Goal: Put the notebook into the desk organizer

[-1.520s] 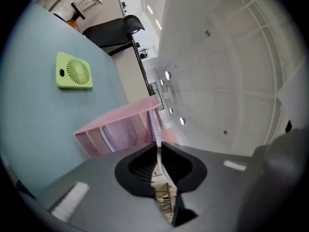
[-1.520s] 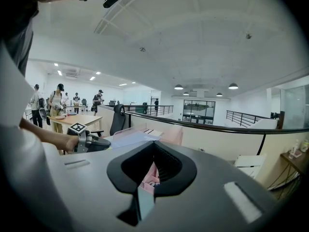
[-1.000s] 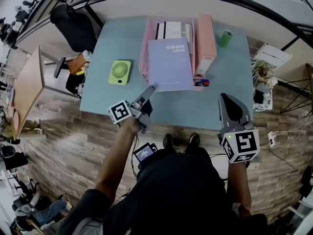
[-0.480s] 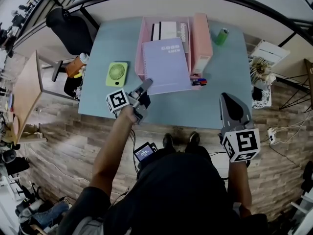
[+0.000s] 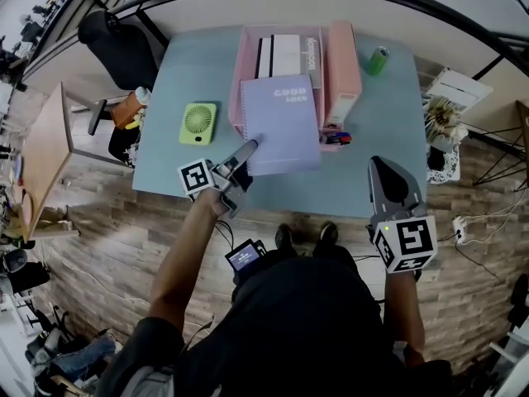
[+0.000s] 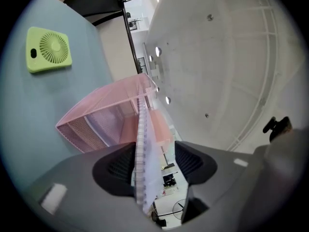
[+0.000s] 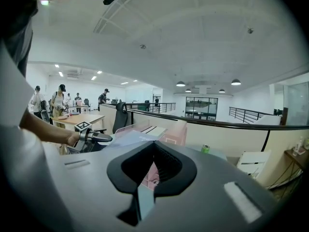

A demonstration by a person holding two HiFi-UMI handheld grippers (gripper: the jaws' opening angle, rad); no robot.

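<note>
While its far end overlaps the open front of the pink desk organizer [image 5: 240, 73], the lavender notebook [image 5: 283, 122] juts back toward the table's near edge, cover up and spiral binding along its left side. At the notebook's near left corner is the left gripper [image 5: 250, 147]. Seen from that gripper's own view, the spiral edge stands between the fingers [image 6: 116, 166], which are spread and have just been opening, with a clear gap on the right of the paper; they do not pinch it.

Inside the organizer, behind the notebook, lie books [image 5: 281, 55], striped black and white. The organizer sits at the middle of the far edge of the teal table [image 5: 372, 139]. A green fan [image 5: 198, 123] lies flat toward the left edge, well apart from the organizer. A green can [image 5: 378, 60] stands near the far right corner. Small red and blue items [image 5: 339, 139] lie just beside the organizer's near right corner; what they are cannot be told.

The right gripper [image 5: 382, 164] hangs over the near edge toward the right corner, its fingers pressed together at the tips and empty.
</note>
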